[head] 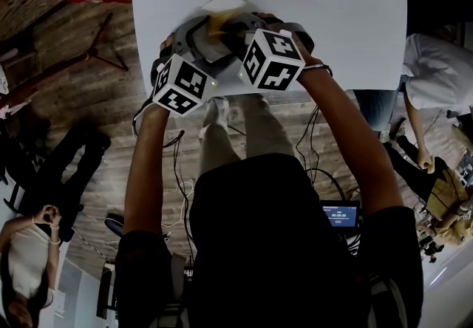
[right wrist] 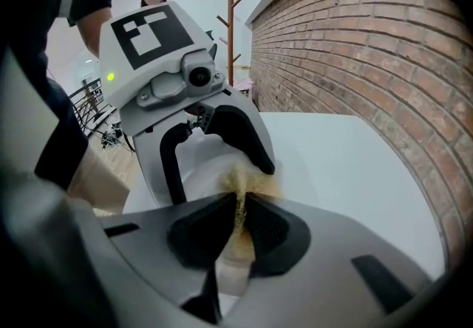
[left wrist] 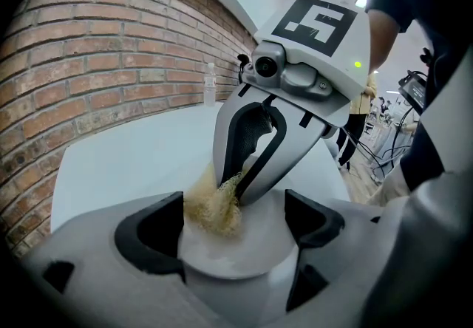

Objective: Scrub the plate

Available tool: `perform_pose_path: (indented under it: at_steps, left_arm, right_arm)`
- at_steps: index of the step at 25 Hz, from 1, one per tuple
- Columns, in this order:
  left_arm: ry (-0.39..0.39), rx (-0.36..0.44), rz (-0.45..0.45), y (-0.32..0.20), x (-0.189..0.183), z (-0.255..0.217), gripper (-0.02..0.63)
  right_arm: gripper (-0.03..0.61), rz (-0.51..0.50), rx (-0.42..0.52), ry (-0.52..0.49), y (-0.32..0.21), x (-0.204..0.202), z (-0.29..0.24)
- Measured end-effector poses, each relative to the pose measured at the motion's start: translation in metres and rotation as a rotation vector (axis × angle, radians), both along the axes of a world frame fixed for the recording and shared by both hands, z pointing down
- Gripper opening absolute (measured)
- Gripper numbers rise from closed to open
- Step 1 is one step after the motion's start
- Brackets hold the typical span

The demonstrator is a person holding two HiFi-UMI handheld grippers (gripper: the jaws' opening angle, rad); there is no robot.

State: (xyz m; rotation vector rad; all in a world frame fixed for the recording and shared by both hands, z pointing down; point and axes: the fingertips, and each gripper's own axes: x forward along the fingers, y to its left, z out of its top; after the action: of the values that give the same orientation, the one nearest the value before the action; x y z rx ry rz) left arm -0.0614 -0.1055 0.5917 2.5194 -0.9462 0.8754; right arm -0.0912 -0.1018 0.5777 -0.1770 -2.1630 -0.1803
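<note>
Plate point(left wrist: 247, 245) round, white; scourer point(left wrist: 213, 210) yellow, fibrous.

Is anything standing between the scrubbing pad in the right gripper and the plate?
Nothing visible does. The right gripper is shut on the yellow scrubbing pad, which touches the white plate, and the left gripper holds that plate between its jaws.

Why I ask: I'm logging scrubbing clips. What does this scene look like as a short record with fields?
left gripper: jaws clamped on the white plate
right gripper: jaws shut on the yellow sponge
contact: sponge pressed against the plate's face
surface: white table beside a brick wall
stage: scrubbing under way
</note>
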Motion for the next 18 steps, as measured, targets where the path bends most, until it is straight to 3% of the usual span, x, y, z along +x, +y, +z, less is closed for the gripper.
perform_pose_path:
  at_steps: [18]
  left_arm:
    - [0.0,0.0,0.0,0.0001,-0.0012,-0.0001,0.408]
  right_arm:
    - [0.038,-0.019,-0.041,-0.003,0.0049,0.0015,-0.0012]
